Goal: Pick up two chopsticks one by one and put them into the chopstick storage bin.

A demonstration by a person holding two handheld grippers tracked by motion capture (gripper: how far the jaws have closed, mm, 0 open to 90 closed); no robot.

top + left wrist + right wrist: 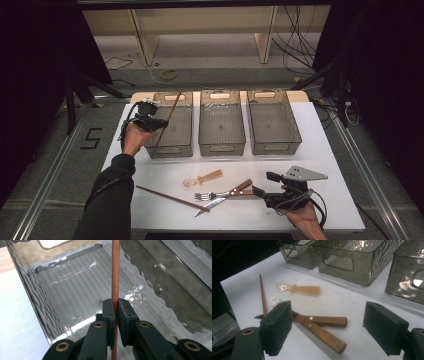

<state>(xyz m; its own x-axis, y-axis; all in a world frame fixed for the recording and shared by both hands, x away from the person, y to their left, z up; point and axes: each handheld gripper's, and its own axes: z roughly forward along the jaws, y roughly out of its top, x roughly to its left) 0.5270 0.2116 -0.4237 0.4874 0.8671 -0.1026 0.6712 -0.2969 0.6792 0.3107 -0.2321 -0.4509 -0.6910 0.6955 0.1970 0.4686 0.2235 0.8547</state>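
Note:
My left gripper (161, 123) (116, 308) is shut on a brown chopstick (168, 118) (115, 272), which it holds over the left clear bin (170, 150) (35, 297). The stick slants up past the bin's far rim. My right gripper (265, 183) (327, 327) stands open above the table near its front right, with nothing between its fingers. Before it lie a wood-handled fork (220, 192) (324, 320) and a wood-handled knife (215, 201) (319, 333), crossed. A second chopstick (170, 197) (263, 296) and a small translucent orange spoon (202, 178) (299, 288) lie nearby.
Three clear bins stand in a row at the back of the white table (330, 165): left, middle (221, 147) (342, 265) and right (272, 145) (407, 285). Cables (295, 45) and wooden legs are on the floor beyond.

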